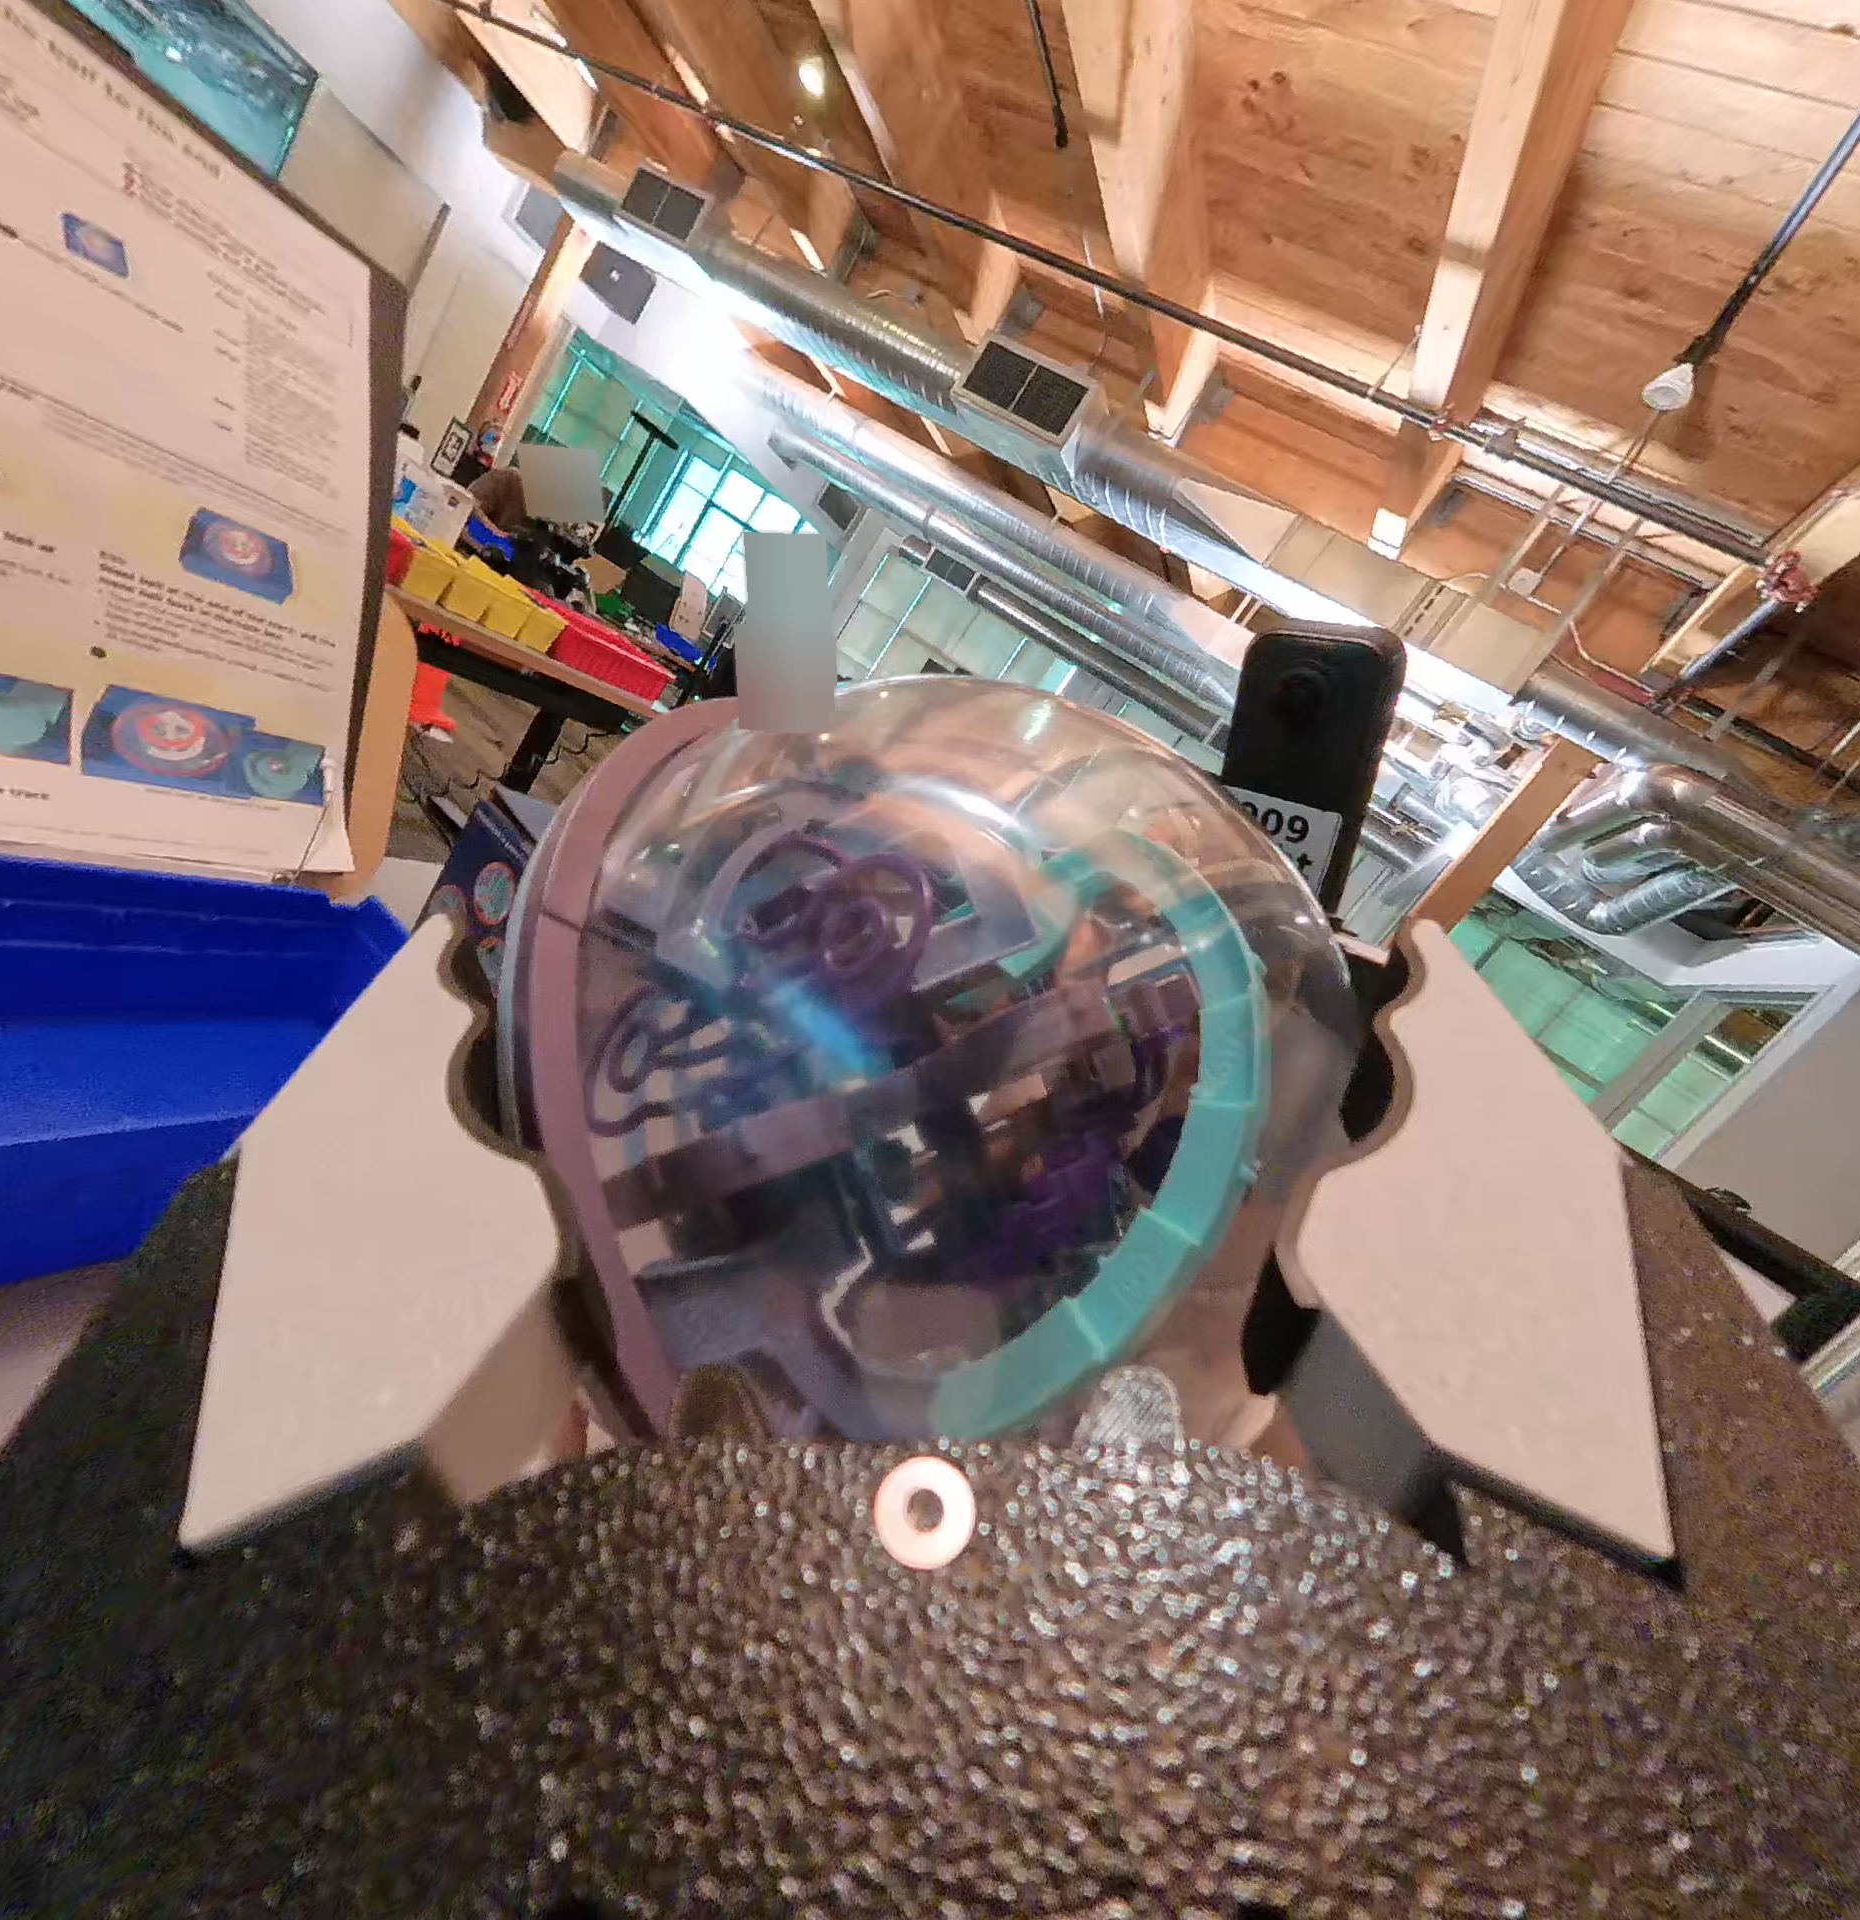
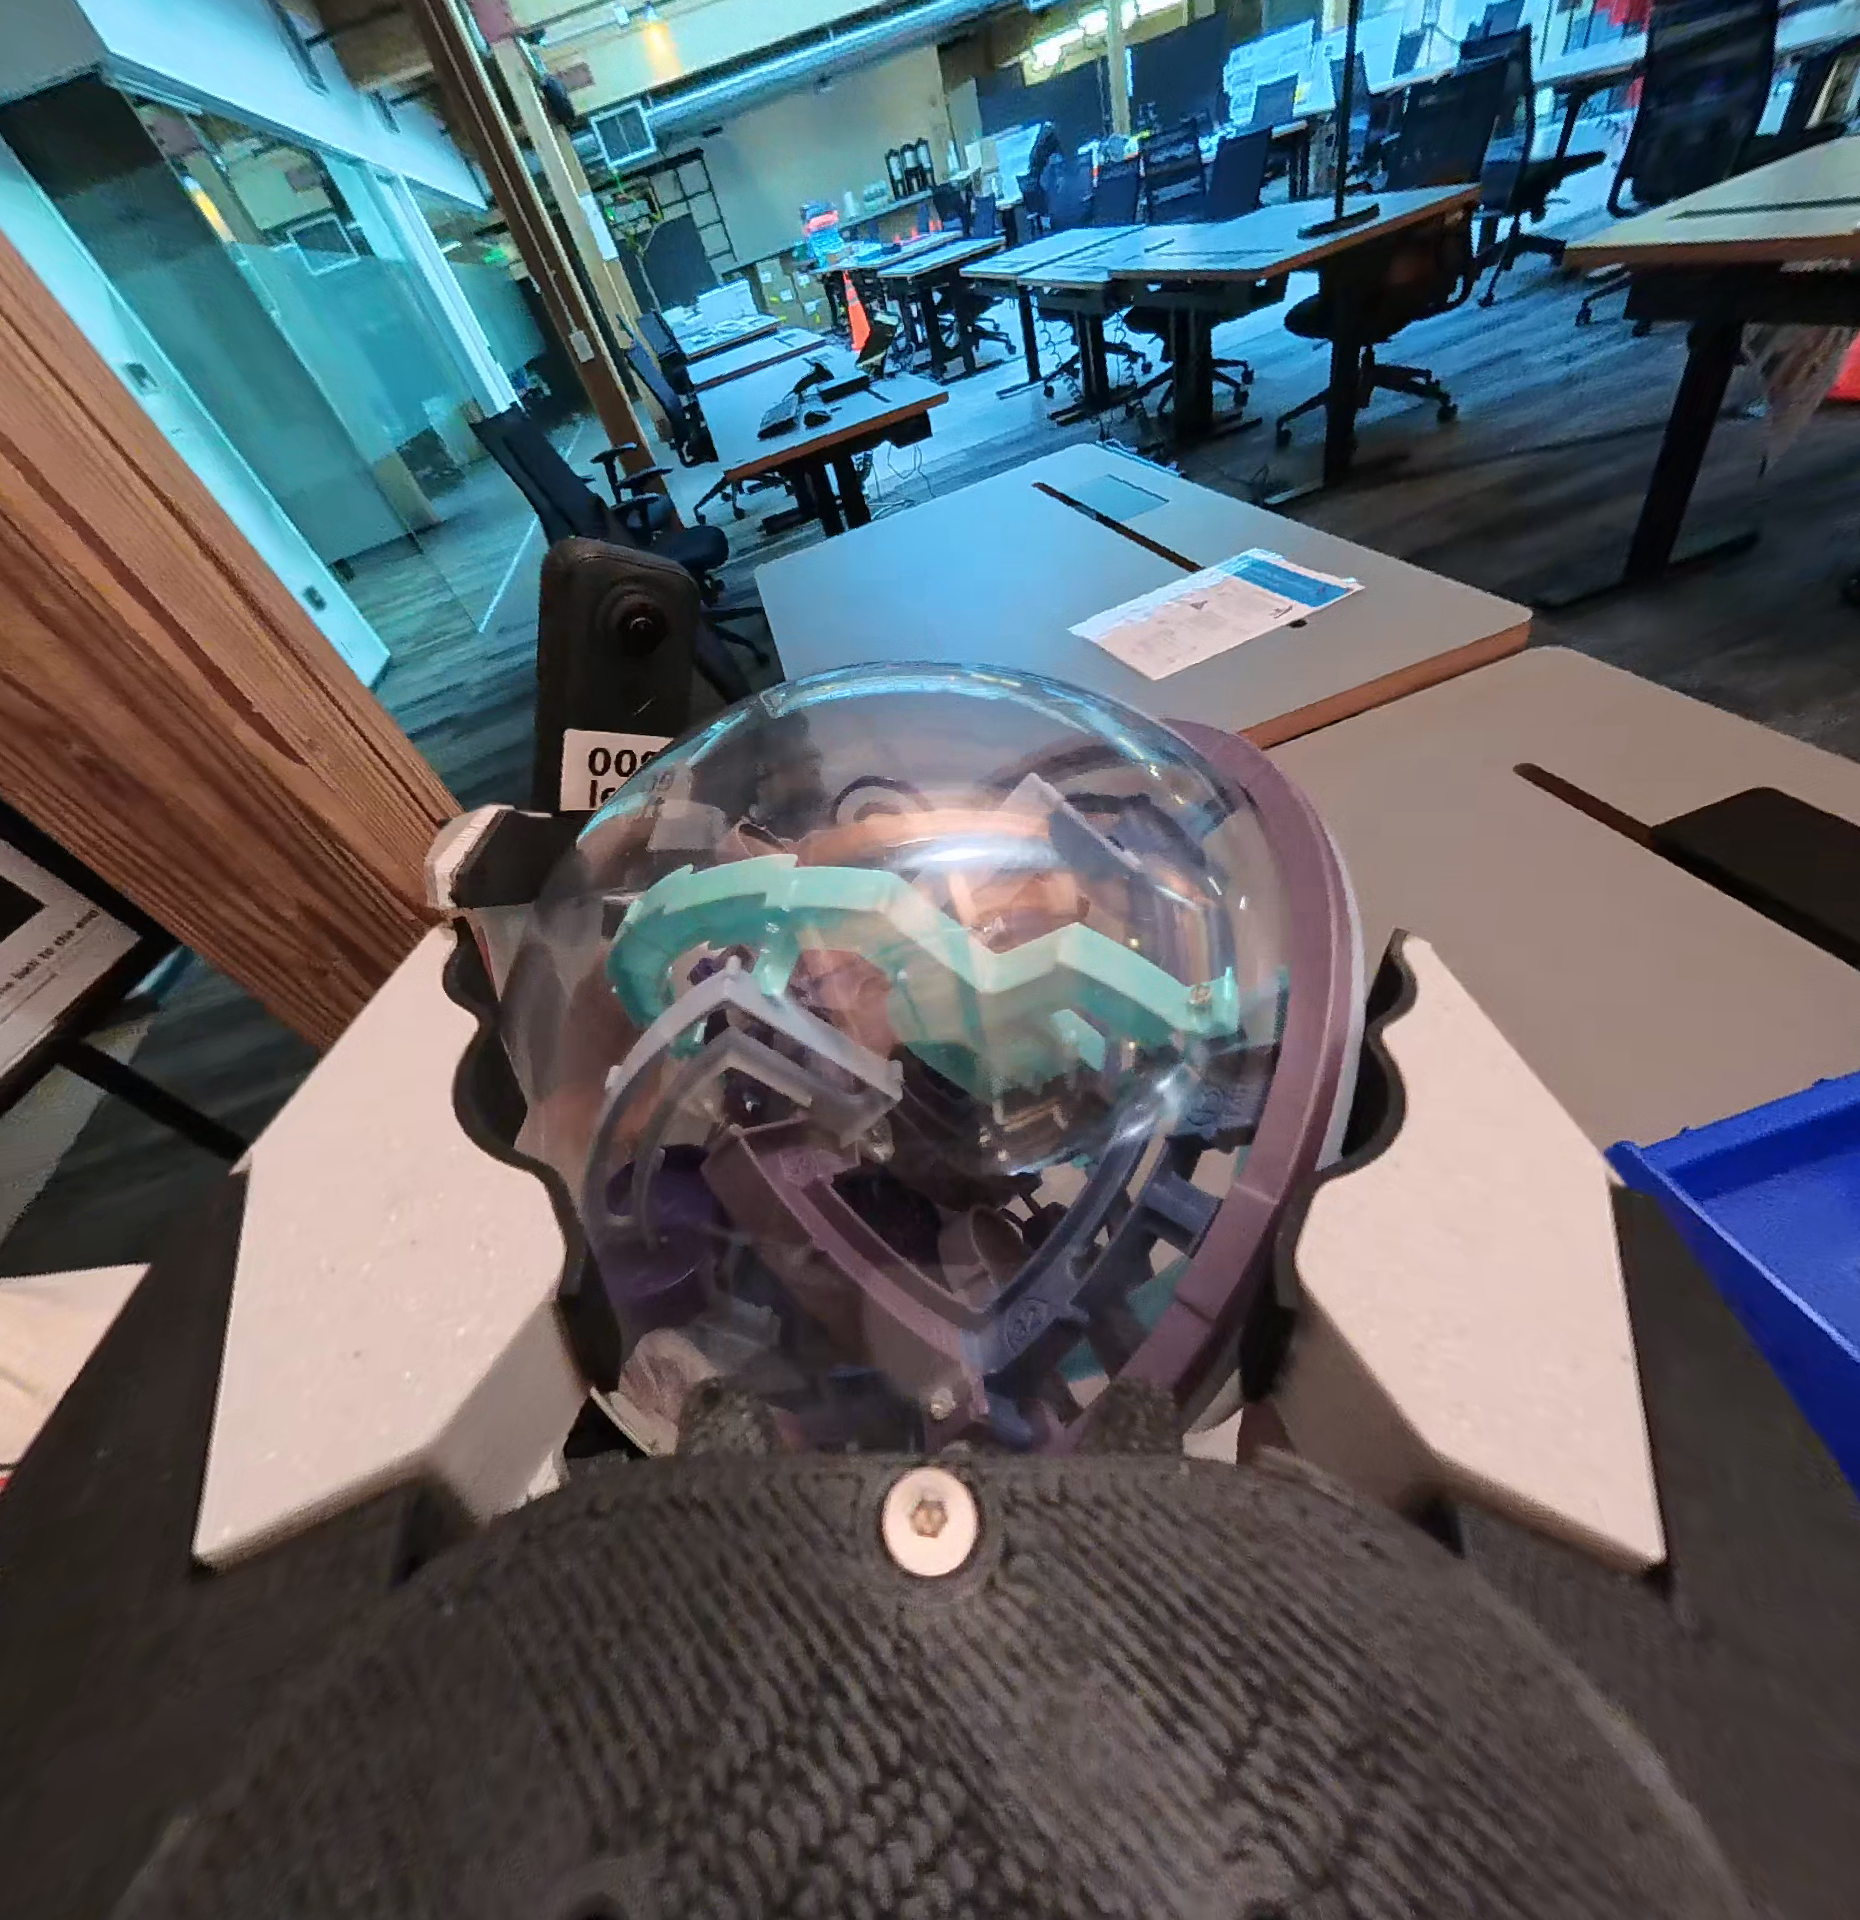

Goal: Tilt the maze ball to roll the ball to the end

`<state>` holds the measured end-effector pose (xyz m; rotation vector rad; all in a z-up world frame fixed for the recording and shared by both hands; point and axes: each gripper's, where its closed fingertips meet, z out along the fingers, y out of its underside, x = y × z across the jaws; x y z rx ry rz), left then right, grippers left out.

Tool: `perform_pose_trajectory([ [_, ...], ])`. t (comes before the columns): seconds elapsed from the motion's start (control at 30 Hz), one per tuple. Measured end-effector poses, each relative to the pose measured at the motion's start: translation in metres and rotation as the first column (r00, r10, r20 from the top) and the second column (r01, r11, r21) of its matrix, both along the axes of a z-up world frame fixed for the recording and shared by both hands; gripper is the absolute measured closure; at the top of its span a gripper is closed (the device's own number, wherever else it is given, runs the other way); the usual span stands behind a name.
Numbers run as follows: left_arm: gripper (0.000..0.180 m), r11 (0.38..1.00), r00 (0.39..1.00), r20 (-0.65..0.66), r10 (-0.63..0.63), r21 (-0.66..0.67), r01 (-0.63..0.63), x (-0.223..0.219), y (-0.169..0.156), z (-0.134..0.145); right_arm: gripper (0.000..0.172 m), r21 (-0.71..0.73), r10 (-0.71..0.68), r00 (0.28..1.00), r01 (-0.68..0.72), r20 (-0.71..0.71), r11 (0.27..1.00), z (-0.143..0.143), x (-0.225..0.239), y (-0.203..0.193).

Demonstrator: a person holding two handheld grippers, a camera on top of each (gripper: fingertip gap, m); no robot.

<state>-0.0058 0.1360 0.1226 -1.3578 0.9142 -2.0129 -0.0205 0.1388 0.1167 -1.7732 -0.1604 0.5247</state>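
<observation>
The maze ball (image 1: 905, 1039) is a clear sphere with a mauve equator ring and teal and purple tracks inside. It fills the space between the fingers (image 1: 386, 1195) of my left gripper (image 1: 926, 997), whose dark wavy pads press on both of its sides. In the right wrist view the maze ball (image 2: 936, 1018) sits the same way in my right gripper (image 2: 926, 1029), with the pads against it. The two grippers hold it from opposite sides, off the table. Each view shows the other gripper's black camera behind the ball (image 1: 1310, 727) (image 2: 614, 665). I cannot tell where the small ball is.
A blue bin (image 1: 126, 1039) and a propped instruction sheet (image 1: 157, 468) stand to the left. The right wrist view shows the blue bin's corner (image 2: 1788, 1247), a grey table (image 2: 1528, 935), a wooden post (image 2: 126, 675) and desks with chairs beyond.
</observation>
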Motion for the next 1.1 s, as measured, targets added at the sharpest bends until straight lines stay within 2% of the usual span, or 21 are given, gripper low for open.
perform_pose_trajectory([
  [0.07, 0.024, 1.000, 1.000, -0.024, -0.003, -0.002, 0.003, 0.003, 0.004, -0.003, 0.015, 0.001, -0.003, 1.000, 0.003, -0.023, 1.000, -0.003, 0.003, 0.004],
  [0.17, 0.024, 0.997, 0.999, 0.003, 0.036, 0.065, -0.036, 0.001, 0.006, 0.003, 0.015, 0.079, 0.027, 1.000, -0.026, -0.001, 0.997, 0.004, 0.001, 0.004],
  [0.3, 0.023, 0.962, 0.977, 0.185, 0.103, 0.232, -0.145, -0.016, -0.005, 0.028, 0.015, 0.260, 0.078, 0.982, -0.122, 0.171, 0.958, 0.028, -0.017, -0.008],
  [0.37, 0.024, 0.914, 0.929, 0.354, 0.104, 0.335, -0.230, -0.035, -0.019, 0.048, 0.015, 0.378, 0.070, 0.939, -0.203, 0.336, 0.903, 0.046, -0.034, -0.022],
  [0.43, 0.024, 0.850, 0.848, 0.523, 0.083, 0.408, -0.334, -0.058, -0.037, 0.068, 0.015, 0.469, 0.038, 0.869, -0.302, 0.493, 0.830, 0.064, -0.055, -0.041],
  [0.53, 0.023, 0.776, 0.737, 0.675, 0.031, 0.448, -0.443, -0.085, -0.062, 0.087, 0.015, 0.516, -0.014, 0.770, -0.414, 0.638, 0.750, 0.081, -0.081, -0.064],
  [0.7, 0.023, 0.748, 0.645, 0.764, -0.017, 0.438, -0.499, -0.110, -0.080, 0.101, 0.014, 0.514, -0.067, 0.682, -0.478, 0.728, 0.713, 0.095, -0.104, -0.081],
  [0.83, 0.023, 0.746, 0.604, 0.796, -0.032, 0.421, -0.516, -0.122, -0.086, 0.105, 0.012, 0.508, -0.090, 0.643, -0.504, 0.761, 0.699, 0.098, -0.115, -0.088],
  [0.97, 0.024, 0.711, 0.556, 0.830, -0.053, 0.422, -0.562, -0.129, -0.094, 0.108, 0.015, 0.515, -0.111, 0.599, -0.561, 0.793, 0.648, 0.101, -0.122, -0.096],
  [1.1, 0.024, 0.698, 0.529, 0.846, -0.067, 0.418, -0.581, -0.133, -0.099, 0.111, 0.015, 0.511, -0.125, 0.574, -0.582, 0.809, 0.633, 0.105, -0.127, -0.101],
])
